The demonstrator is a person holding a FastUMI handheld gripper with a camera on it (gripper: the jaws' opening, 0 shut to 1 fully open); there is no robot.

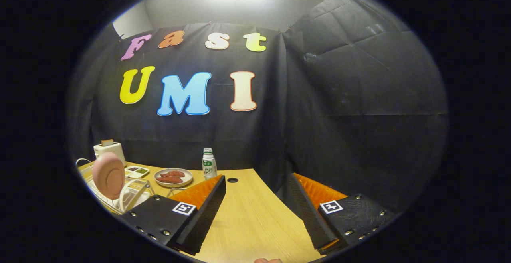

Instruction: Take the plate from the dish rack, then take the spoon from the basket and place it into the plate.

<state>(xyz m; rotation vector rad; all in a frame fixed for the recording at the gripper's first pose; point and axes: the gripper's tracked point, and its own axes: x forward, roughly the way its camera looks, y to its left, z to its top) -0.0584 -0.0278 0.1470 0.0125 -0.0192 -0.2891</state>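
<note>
In the gripper view, the gripper is held wide apart, its two fingers spread over bare table, nothing between them. One pink plate is seen upright in one white dish rack, beyond the left finger. One bottle, one dish of food and one toaster are counted further back.

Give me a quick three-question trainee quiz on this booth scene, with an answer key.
1. True or false: the pink plate stands upright in the dish rack.
2. The gripper is: A) shut on the plate, B) open above the table, C) shut on a spoon.
3. What stands on the table beyond the fingers, beside the dish of food?

Key: 1 true; 2 B; 3 a bottle.
</note>
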